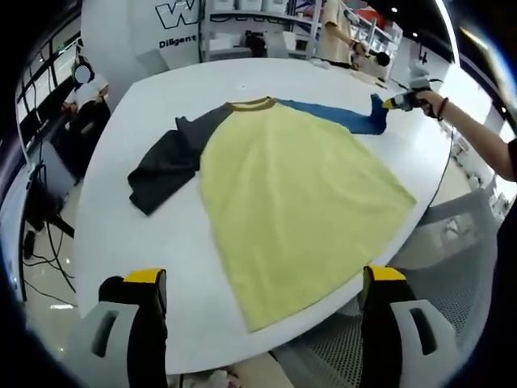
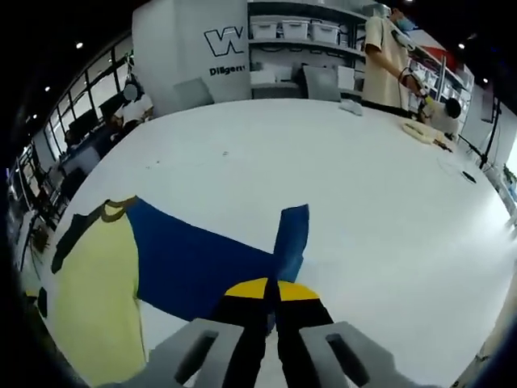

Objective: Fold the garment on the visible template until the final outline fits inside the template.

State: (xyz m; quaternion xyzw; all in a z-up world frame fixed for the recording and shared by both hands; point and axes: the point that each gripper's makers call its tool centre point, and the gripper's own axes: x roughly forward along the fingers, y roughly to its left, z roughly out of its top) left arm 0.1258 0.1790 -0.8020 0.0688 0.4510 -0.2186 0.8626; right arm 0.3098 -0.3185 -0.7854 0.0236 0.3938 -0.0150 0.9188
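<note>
A shirt with a yellow body (image 1: 291, 194), a dark grey sleeve (image 1: 166, 166) and a blue sleeve (image 1: 339, 115) lies flat on the white table (image 1: 161, 105). My left gripper (image 1: 264, 276) is open, its jaws wide apart over the table's near edge by the yellow hem, holding nothing. A hand holds my right gripper (image 1: 397, 102) at the blue sleeve's cuff. In the right gripper view that gripper (image 2: 271, 288) is shut on the blue sleeve (image 2: 202, 259), whose cuff end (image 2: 292, 230) stands up folded beyond the jaws. The yellow body (image 2: 97, 291) lies to the left.
A person in a beige shirt (image 2: 388, 48) works at the table's far side near small items (image 2: 424, 129). Another person (image 1: 81, 89) sits at the left. A grey mesh chair (image 1: 452, 275) stands by the near right edge. Shelves with bins (image 2: 295, 31) line the back wall.
</note>
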